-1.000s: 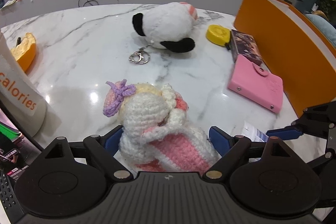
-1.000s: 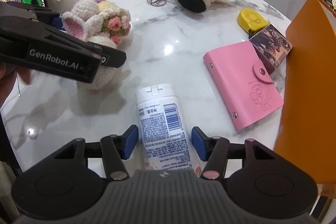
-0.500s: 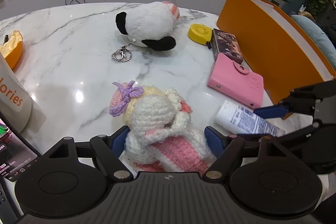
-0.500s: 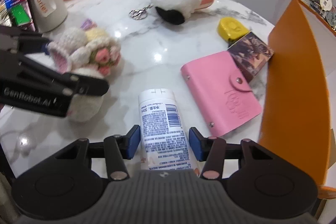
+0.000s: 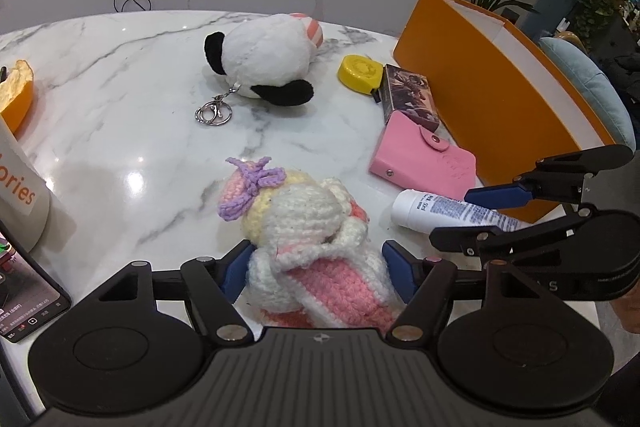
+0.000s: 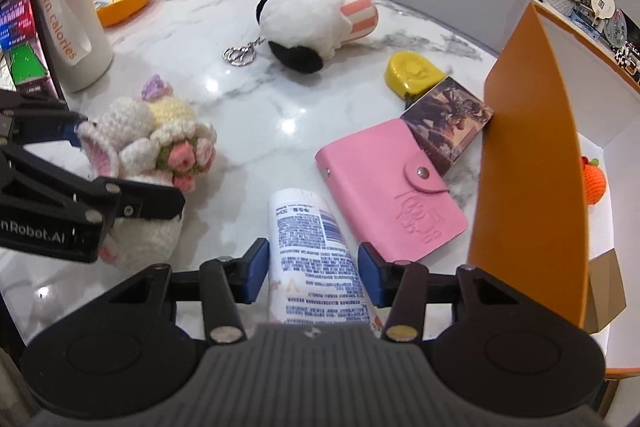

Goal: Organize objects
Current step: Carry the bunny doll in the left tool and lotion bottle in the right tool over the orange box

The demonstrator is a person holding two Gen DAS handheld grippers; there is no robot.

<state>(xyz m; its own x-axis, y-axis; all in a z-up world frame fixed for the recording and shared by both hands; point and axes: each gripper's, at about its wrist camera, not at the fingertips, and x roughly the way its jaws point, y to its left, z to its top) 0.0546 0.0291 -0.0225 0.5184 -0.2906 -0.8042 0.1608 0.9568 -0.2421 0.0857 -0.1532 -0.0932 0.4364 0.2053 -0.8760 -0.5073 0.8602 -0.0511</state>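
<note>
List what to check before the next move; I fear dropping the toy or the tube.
1. The bunny sits between the closing jaws of the left gripper: ok.
2. The left pads press the bunny firmly: cannot tell.
3. The tube sits between the closing jaws of the right gripper, gripped on both sides: ok.
4. The orange box is open with floor room left: ok.
5. The two grippers are apart from each other: ok.
</note>
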